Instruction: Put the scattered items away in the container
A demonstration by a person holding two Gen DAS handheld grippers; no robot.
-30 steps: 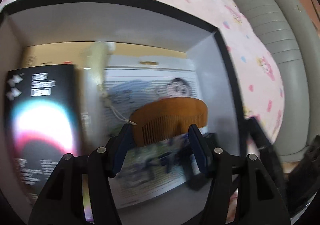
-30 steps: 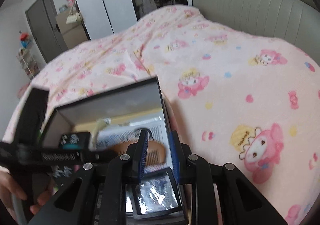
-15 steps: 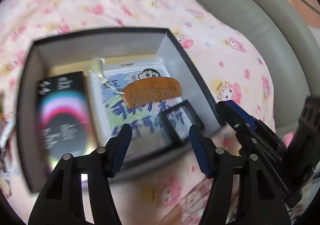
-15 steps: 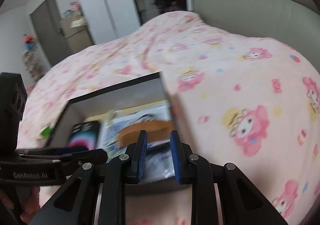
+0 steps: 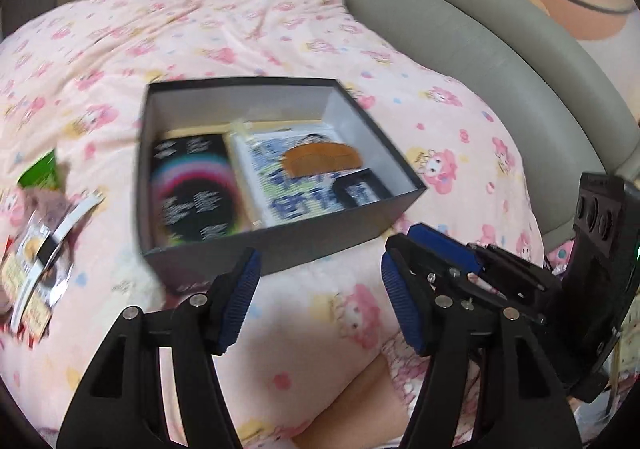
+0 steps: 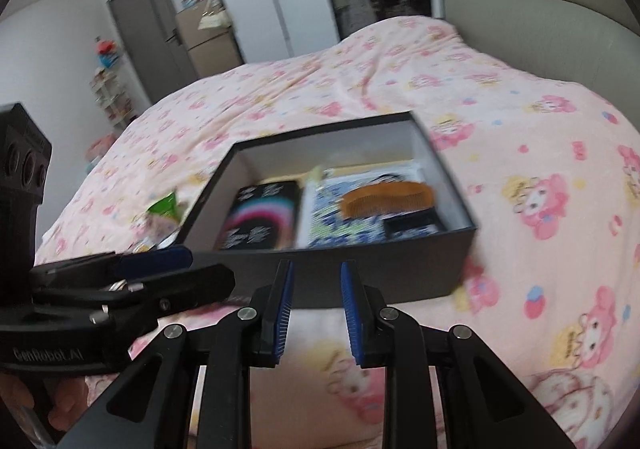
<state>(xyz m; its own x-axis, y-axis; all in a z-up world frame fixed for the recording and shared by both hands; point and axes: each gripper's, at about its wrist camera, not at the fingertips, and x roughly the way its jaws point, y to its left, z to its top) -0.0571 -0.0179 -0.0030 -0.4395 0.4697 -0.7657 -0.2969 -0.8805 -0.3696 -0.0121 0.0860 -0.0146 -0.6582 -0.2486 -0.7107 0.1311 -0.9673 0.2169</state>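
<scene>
Black open box [image 5: 276, 245] on pink cartoon-print blanket [image 5: 460, 137], wooden comb [image 5: 322, 159] inside at right, left gripper [image 5: 316, 291] near it, fingers spreading, empty, right gripper [image 6: 316, 313] narrowly parted, empty

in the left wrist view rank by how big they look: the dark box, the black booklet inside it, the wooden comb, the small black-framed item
Largest to smallest, as seen in the left wrist view:
1. dark box
2. black booklet
3. wooden comb
4. small black-framed item, close to the comb in apparent size; blur and the box wall cutting across it make that pair unsure.
</scene>
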